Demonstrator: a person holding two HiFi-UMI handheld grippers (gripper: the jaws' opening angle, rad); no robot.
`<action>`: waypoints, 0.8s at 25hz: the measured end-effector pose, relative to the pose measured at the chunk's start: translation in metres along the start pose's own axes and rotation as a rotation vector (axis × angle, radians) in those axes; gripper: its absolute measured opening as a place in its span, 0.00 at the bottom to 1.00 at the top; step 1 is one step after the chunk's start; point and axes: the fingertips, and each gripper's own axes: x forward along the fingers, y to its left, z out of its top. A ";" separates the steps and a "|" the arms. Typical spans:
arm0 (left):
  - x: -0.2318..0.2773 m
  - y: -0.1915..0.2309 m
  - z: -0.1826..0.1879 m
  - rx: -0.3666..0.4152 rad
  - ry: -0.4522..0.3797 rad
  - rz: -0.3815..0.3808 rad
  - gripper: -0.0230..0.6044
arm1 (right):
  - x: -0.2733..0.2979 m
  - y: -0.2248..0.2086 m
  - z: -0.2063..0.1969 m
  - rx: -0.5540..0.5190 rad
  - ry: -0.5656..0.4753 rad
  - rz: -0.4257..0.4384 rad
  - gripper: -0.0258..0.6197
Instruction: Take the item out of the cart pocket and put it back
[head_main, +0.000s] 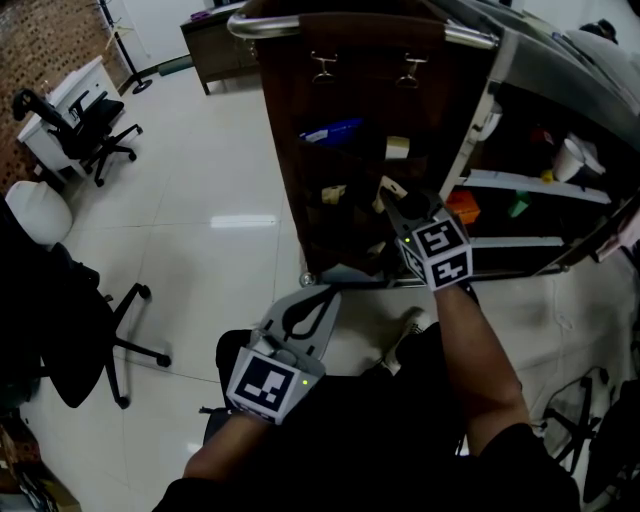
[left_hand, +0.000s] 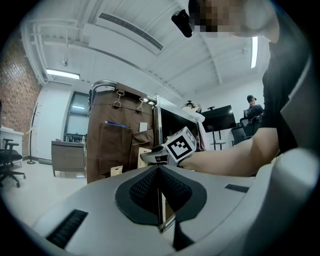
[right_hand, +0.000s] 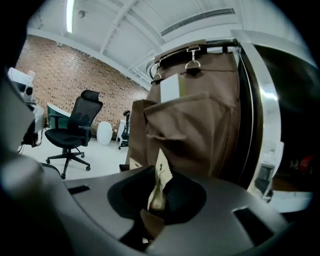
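The cart's brown fabric organiser (head_main: 340, 120) hangs from clips and has several pockets. My right gripper (head_main: 392, 195) is held up against its lower pockets, shut on a small pale sachet (right_hand: 160, 182) with a serrated top edge. In the right gripper view the sachet stands upright between the pads, just in front of a brown pocket (right_hand: 200, 135). The sachet (head_main: 390, 187) shows as a small pale scrap in the head view. My left gripper (head_main: 325, 290) hangs lower and to the left, away from the cart. It is shut (left_hand: 159, 192) with nothing between its pads.
A white card (right_hand: 170, 87) sticks out of an upper pocket, and a blue item (head_main: 330, 130) sits in another. Cart shelves (head_main: 530, 185) with small goods lie to the right. An office chair (head_main: 85, 125) stands at the far left, and a black chair (head_main: 80, 330) stands close on the left.
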 end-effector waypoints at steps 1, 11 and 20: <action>0.000 0.000 0.000 0.000 0.001 0.000 0.04 | 0.005 0.000 -0.007 0.016 0.014 0.003 0.15; -0.003 0.003 -0.002 0.000 0.007 0.009 0.04 | 0.038 0.003 -0.075 0.156 0.124 0.038 0.15; -0.002 0.004 -0.003 -0.001 0.008 0.007 0.04 | 0.038 0.007 -0.076 0.157 0.135 0.047 0.26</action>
